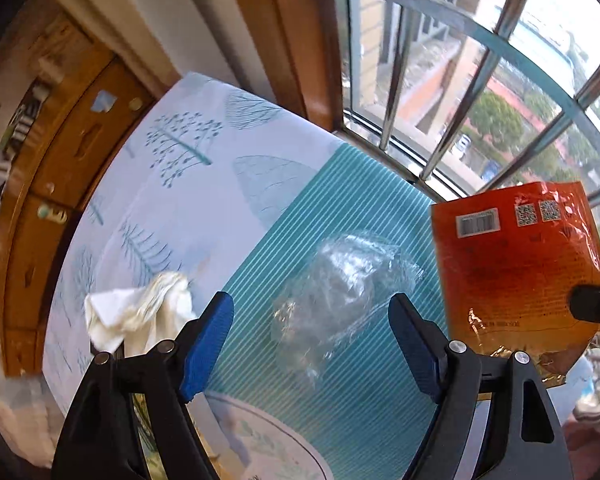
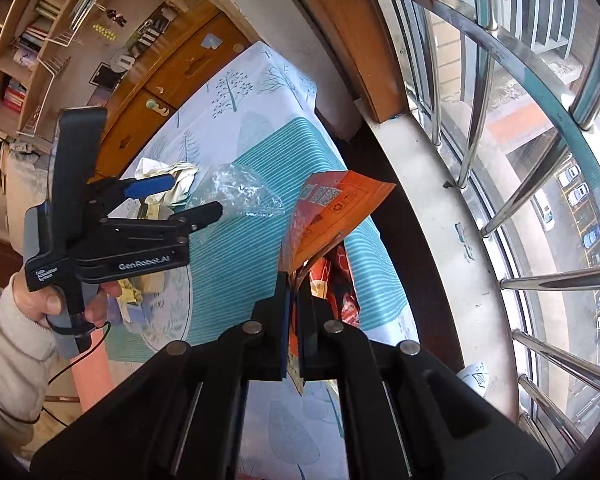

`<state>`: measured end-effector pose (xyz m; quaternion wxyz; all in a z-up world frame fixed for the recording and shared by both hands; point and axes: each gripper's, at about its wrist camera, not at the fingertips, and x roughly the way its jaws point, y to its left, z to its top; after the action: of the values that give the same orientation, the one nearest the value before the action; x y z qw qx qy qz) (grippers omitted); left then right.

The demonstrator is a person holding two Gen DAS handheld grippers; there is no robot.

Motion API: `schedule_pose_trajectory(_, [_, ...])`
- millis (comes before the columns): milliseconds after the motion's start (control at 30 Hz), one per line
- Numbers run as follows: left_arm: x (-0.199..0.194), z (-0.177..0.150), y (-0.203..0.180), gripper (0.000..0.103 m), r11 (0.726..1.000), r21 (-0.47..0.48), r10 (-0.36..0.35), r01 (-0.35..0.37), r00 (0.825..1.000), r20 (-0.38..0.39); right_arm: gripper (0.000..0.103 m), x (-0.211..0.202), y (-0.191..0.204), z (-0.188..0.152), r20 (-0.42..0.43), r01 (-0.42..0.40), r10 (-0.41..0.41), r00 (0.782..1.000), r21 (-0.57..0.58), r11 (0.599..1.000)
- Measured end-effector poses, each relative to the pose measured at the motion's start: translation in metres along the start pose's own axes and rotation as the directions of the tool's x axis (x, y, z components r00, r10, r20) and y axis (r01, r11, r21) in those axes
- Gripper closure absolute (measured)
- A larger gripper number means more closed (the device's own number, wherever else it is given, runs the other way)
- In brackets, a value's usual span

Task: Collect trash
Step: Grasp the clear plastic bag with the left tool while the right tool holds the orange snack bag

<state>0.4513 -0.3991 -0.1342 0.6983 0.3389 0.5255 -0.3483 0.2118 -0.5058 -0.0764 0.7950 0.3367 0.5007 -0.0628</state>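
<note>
L gripper [image 1: 312,316] jaws apart over clear plastic wrap [image 1: 340,280]; R gripper [image 2: 295,320] clamped on orange packet [image 2: 332,216]

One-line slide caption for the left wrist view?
Open left gripper poised above a crumpled clear plastic bag on the tablecloth, tissue alongside, orange wrapper held at right.

Orange snack bag [image 1: 516,264] – lower edge hidden behind left gripper [image 1: 312,340] finger [image 1: 416,348], print too small to read. In right wrist view bag bottom vanishes between closed pads of right gripper [image 2: 295,320].

Clear plastic wrap [image 1: 340,284] – outline hard to trace on striped tablecloth [image 1: 352,208], maybe more than one piece.

Crumpled tissue [image 1: 140,312] – lower part covered by left finger [image 1: 208,340].

Yellowish scraps [image 2: 130,296] mostly behind hand [image 2: 52,304].

Cupboard [image 1: 56,168] at frame left blurred.

Shelf contents [image 2: 20,60] too small to tell.
</note>
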Motion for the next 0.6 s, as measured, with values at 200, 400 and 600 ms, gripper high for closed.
schedule_pose_trajectory(200, [0.016,0.01,-0.001,0.046,1.0,0.005,-0.018,0.019,1.0,-0.024,0.102,0.018,0.002,0.008,-0.015,-0.001,0.001,1.0,-0.004,1.0])
schedule_pose_trajectory(400, [0.002,-0.004,0.003,0.065,0.998,-0.053,-0.016,0.016,1.0,0.012,0.102,0.02,0.008,0.005,-0.009,-0.011,0.011,1.0,-0.015,1.0])
schedule_pose_trajectory(600, [-0.036,-0.052,0.009,0.068,0.985,-0.172,-0.019,0.028,0.999,0.051,0.102,0.007,0.025,-0.012,0.013,-0.023,0.024,1.0,-0.039,0.999])
